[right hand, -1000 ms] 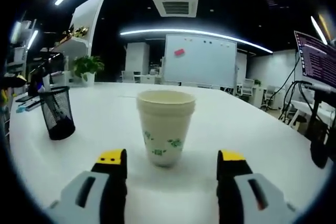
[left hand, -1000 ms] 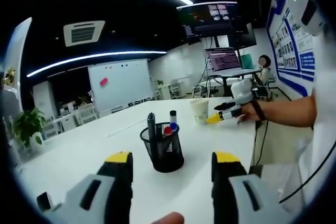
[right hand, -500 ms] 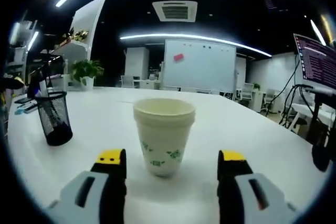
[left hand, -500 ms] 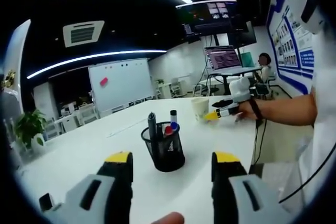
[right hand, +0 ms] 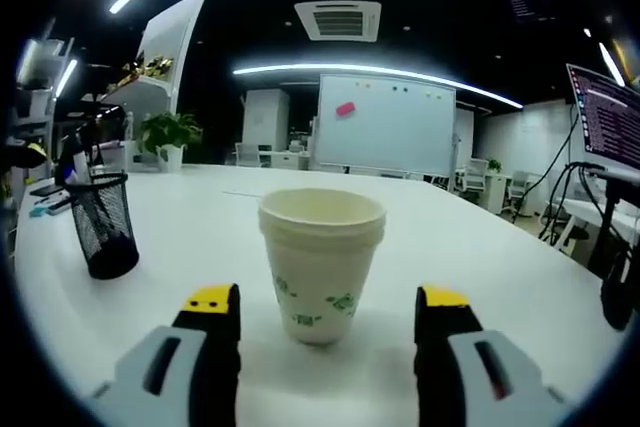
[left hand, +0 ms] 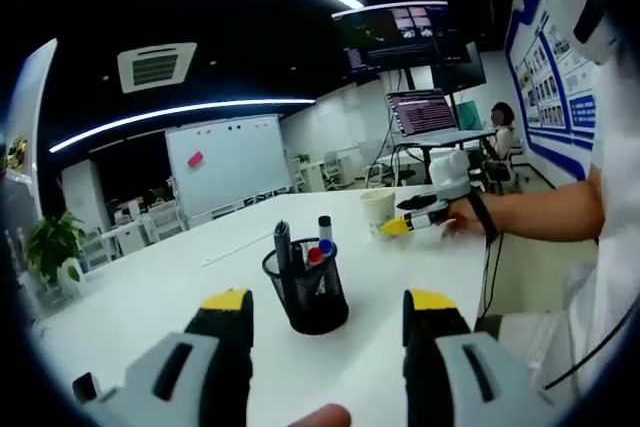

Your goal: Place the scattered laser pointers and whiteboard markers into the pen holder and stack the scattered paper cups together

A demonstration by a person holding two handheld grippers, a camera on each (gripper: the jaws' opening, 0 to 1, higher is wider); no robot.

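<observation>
While you hold both tools over the wide white table (left hand: 150, 297), your left gripper (left hand: 325, 312) hangs with its yellow-tipped jaws spread wide and nothing between them. Just beyond those jaws, in the left gripper view, the black wire-mesh pen holder (left hand: 307, 292) stands upright on the table. A dark marker, a white pen with a black cap (left hand: 324, 230), and red and blue caps stick out of its top. Farther right in that view, the cream paper cup with a green print (left hand: 378, 212) stands near the table's far edge. Your right gripper (left hand: 397, 227) reaches in from the right, its yellow tip just beside the cup, with your hand (left hand: 462, 222) and forearm behind it. A white whiteboard (left hand: 228, 157) stands in the background at the left of that scene, and a laptop screen (left hand: 422, 112) glows on a stand behind the cup.

From the right gripper view, the pen holder (right hand: 103, 232) sits at the left, well apart from the cup. The cup (right hand: 321, 262) stands upright in the middle, mouth up, a little ahead of your right gripper (right hand: 325, 312). Its jaws are spread on either side of the cup's line, not touching it. The whiteboard (right hand: 385, 127) shows behind the cup.
</observation>
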